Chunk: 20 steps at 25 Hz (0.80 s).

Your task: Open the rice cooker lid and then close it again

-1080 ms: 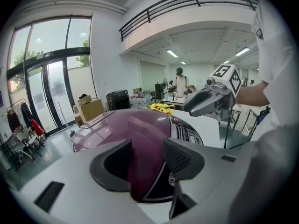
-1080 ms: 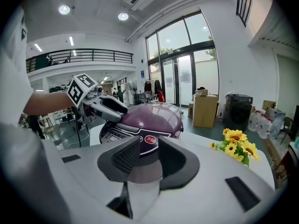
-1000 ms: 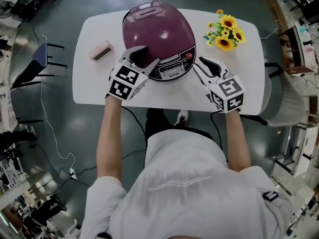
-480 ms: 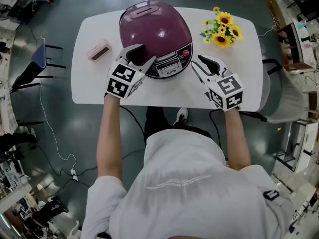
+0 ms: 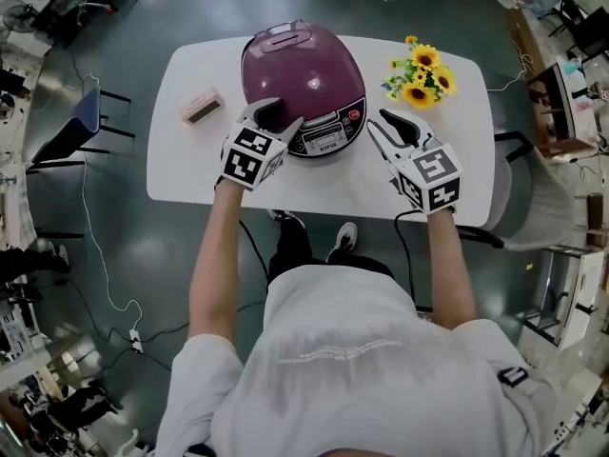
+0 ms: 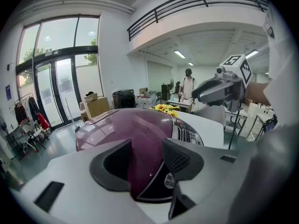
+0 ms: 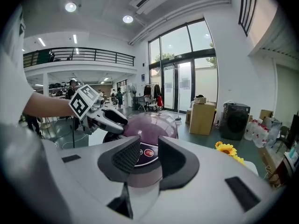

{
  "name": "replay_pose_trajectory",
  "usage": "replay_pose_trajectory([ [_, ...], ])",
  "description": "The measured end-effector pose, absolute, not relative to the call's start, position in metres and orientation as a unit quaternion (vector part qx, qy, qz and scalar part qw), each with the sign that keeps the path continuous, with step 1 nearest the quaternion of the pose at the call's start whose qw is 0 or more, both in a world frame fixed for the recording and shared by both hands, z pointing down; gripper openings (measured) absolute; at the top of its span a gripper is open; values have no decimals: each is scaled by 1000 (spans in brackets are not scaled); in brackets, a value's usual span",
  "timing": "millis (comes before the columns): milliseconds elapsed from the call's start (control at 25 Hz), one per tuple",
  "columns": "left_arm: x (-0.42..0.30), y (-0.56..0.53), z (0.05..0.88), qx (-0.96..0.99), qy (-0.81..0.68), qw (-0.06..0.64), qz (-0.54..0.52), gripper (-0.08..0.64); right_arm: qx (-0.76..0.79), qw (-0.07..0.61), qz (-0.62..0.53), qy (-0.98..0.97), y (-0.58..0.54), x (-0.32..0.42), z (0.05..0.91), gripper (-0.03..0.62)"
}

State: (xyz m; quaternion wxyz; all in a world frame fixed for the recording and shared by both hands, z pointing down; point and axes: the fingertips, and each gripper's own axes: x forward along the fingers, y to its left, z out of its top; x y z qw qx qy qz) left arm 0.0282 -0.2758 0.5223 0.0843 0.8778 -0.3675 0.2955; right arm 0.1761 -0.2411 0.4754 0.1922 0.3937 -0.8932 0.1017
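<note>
Grey floor surrounds a white tabletop [image 5: 190, 174] seen from above. A purple cooker [image 5: 304, 69] stands at the tabletop's middle, toward the far edge, with its lid [image 5: 290, 41] down and its control panel [image 5: 328, 139] facing the person. Sunflowers [image 5: 421, 69] lie to its right and a small pink box [image 5: 202, 108] to its left, both well apart from it.

The left gripper [image 5: 282, 117] sits at the cooker's near-left side, just beside the panel. Its jaws stand apart and have just been closing. The left gripper view shows the cooker's [image 6: 135, 129] purple side through the gap. Nothing is pinched, and I cannot tell whether the jaws touch the shell.

The right gripper [image 5: 379, 124] hangs over bare tabletop near the cooker's near-right side, apart from it. Its jaws stand apart with nothing between them. The right gripper view shows the cooker [image 7: 154, 122] beyond the gap.
</note>
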Motion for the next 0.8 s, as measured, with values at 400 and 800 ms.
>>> replay_pose_trajectory([
  [400,15,-280,519,893,-351,82,268,155,467,193,50,-861,-251,185,422,124],
  [800,-54,-305,431,902,-411,66,111,58,524,160,10,-837,-259,158,374,91],
])
